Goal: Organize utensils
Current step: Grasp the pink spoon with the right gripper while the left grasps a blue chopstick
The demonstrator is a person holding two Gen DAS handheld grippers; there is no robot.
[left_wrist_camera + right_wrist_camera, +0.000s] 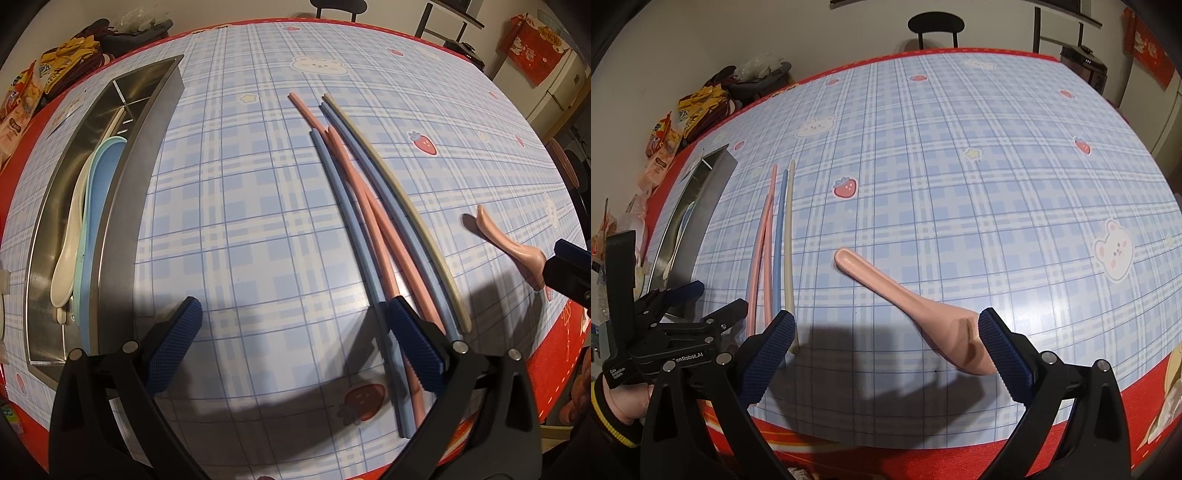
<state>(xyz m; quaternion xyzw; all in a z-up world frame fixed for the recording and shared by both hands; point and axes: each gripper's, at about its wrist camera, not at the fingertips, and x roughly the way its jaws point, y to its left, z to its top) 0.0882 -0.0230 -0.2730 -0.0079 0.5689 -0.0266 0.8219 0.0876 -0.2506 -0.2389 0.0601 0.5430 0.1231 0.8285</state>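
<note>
Here we hold both grippers low over the plaid tablecloth (960, 184). Our left gripper (295, 339) is spread wide, its right pad (413, 343) over the near ends of the chopsticks (369, 206); the steel utensil tray (144, 155) lies to its left, holding spoons. Our right gripper (886, 350) is also spread, and the pink spoon's (916, 302) bowl lies just beside its right pad (1004, 350).

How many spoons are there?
3. A pink spoon lies on the table by the right gripper. A cream spoon and a light blue spoon sit together in the steel tray. More could be hidden underneath them.
</note>
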